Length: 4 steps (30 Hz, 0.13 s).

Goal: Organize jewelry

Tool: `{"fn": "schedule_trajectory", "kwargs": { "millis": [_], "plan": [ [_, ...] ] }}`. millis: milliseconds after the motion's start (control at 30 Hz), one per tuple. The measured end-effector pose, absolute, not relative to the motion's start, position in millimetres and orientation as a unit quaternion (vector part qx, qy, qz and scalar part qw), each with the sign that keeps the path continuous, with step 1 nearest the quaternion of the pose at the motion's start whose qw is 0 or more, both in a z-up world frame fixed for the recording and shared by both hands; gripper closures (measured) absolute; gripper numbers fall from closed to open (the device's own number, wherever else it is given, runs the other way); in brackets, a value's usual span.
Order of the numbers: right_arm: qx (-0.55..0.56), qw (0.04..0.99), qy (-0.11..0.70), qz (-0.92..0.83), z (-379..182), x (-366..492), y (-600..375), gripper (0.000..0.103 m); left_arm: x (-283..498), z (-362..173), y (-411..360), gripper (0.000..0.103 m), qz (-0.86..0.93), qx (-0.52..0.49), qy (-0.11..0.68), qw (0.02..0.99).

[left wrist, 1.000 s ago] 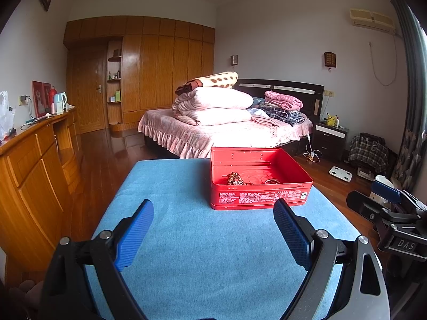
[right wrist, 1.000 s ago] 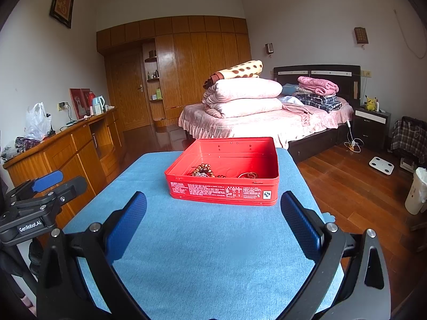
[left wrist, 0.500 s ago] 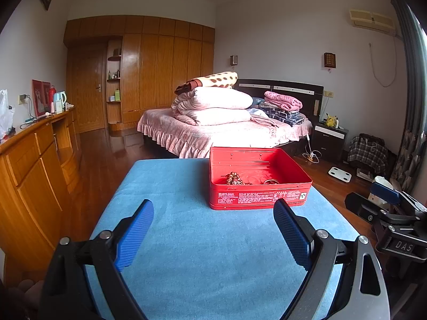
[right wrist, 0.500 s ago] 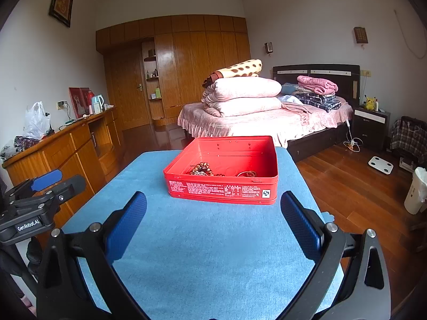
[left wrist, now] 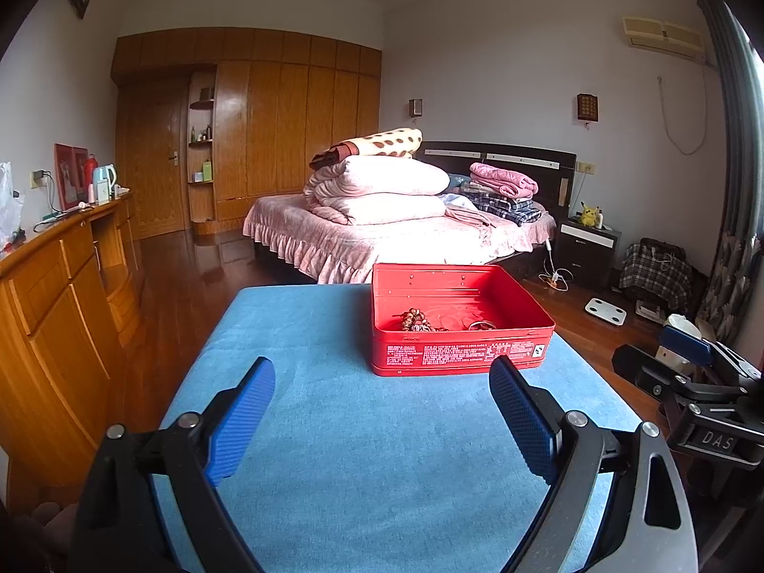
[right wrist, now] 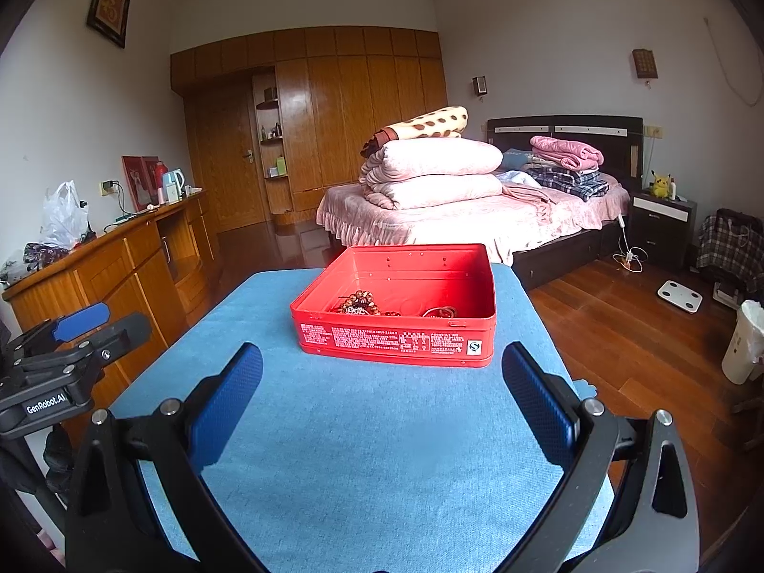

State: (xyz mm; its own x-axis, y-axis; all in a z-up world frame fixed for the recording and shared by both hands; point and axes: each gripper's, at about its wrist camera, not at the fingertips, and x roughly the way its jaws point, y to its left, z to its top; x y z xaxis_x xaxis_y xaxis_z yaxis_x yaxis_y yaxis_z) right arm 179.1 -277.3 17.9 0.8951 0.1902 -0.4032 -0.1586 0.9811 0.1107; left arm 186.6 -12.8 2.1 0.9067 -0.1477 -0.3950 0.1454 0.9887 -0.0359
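1. Well, hardly anything has changed over the last second: your left gripper and right gripper hang in the same spots above the near end of the blue table, and the red tin sits just where it did
2. Jaws on both: spread wide, blue pads well apart, nothing held
3. So you're paused, and the jewelry is already down in the open tin, none showing on the cloth
4. That fits two stories: everything has been tidied into the tin, or it's a pile waiting to be sorted out; these views can't settle which
5. Count time: one tin, two grippers, one table
6. Inside the tin, one clump of brown beads to the left and at least one thin ring-like bangle to the right; the near wall hides the floor, so an exact count is beyond you
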Motion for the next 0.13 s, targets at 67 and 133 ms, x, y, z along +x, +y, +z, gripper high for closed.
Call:
{"fn": "schedule_trajectory", "kwargs": {
  "millis": [67,133],
  "plan": [
    [0.037,0.973,0.210,0.090,17.9,179.0,-277.3,0.006,186.3,2.1,-13.0,0.014,-0.075,-0.003,0.202,0.976],
    [0.037,0.973,0.210,0.090,18.1,179.3,-278.6,0.006,185.8,2.0,-13.6,0.014,-0.075,-0.002,0.202,0.976]
  ]
}}
